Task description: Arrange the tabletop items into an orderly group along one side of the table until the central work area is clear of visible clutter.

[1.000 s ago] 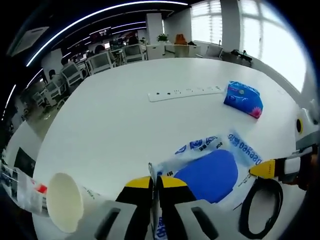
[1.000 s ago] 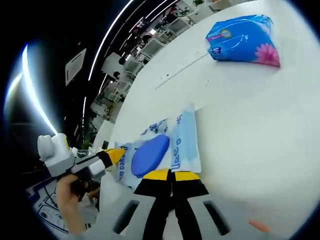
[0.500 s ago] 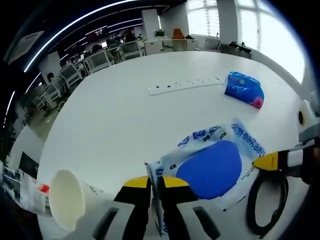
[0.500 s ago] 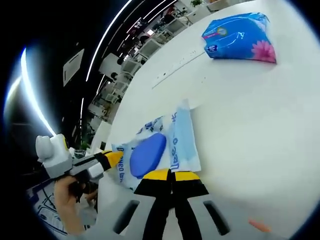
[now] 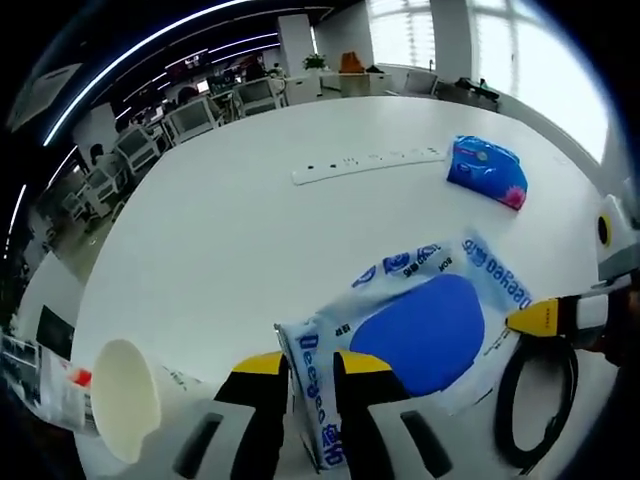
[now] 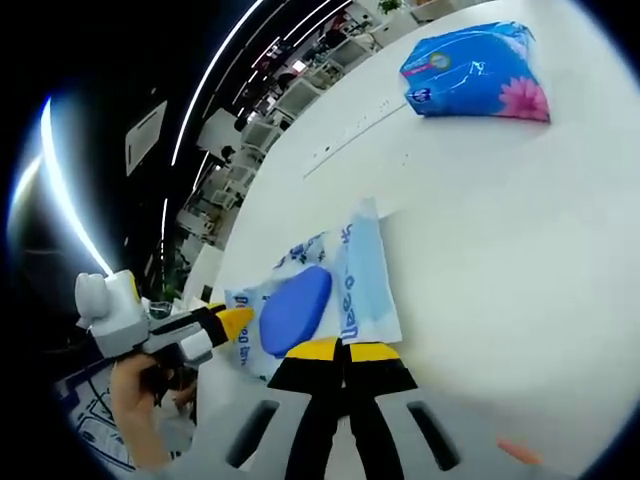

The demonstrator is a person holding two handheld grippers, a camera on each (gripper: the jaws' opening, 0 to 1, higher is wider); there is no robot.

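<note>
My left gripper (image 5: 305, 375) has its jaws slightly parted around one end of the wipes pack (image 5: 415, 335), no longer pinching it tight; my right gripper (image 6: 343, 352) is closed on the opposite end. The pack lies flat on the white table (image 5: 230, 230), strung between my two tools, long axis running from one to the other, its blue lid facing up. To do this well I should keep it level, carry it toward the blue tissue packet (image 5: 487, 172) near the power strip (image 5: 365, 164), and lay it parallel beside them. A paper cup (image 5: 125, 400) sits by my left side, well apart.
</note>
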